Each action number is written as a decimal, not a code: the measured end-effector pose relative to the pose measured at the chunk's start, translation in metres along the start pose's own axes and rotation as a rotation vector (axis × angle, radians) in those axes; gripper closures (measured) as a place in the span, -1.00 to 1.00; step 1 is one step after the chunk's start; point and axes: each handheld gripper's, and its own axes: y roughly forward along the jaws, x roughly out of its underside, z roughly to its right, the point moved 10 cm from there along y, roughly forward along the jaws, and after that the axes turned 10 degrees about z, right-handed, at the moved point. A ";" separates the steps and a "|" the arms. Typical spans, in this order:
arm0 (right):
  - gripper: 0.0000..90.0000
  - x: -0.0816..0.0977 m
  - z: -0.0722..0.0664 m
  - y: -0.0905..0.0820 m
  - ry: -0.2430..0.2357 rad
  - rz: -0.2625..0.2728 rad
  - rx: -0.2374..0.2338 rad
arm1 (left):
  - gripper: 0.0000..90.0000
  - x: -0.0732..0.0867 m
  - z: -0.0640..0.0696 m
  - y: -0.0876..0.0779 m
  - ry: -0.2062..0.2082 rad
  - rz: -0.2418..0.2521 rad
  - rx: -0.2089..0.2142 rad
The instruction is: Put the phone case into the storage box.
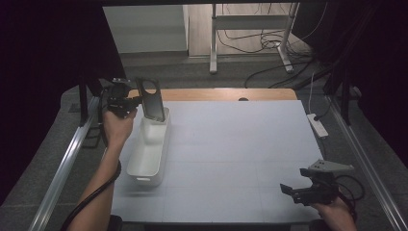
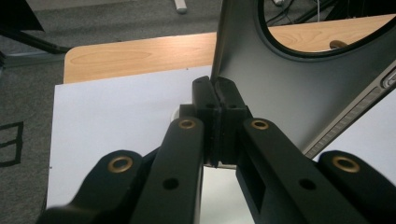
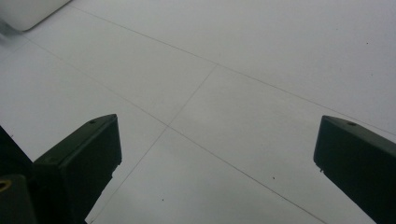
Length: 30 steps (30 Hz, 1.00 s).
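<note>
Above tray (image 1: 146,156), case (image 1: 153,101) stands upright.

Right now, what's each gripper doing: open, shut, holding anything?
Left gripper: shut on the edge of the dark phone case, above the white bin.
Right gripper: open, holding nothing.

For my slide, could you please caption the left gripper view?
Left gripper clamped on the edge of a dark phone case above the white-covered table.
</note>
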 end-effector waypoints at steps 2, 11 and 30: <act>-0.97 0.000 0.000 0.000 0.000 -0.001 0.000 | 0.99 0.000 -0.001 0.001 -0.002 -0.001 -0.001; -0.97 0.000 0.000 0.000 0.001 -0.004 -0.002 | 0.99 0.002 -0.003 0.011 -0.027 -0.003 -0.006; -0.95 0.001 0.000 0.001 0.001 -0.012 -0.005 | 0.99 0.011 -0.007 0.027 -0.029 -0.021 -0.032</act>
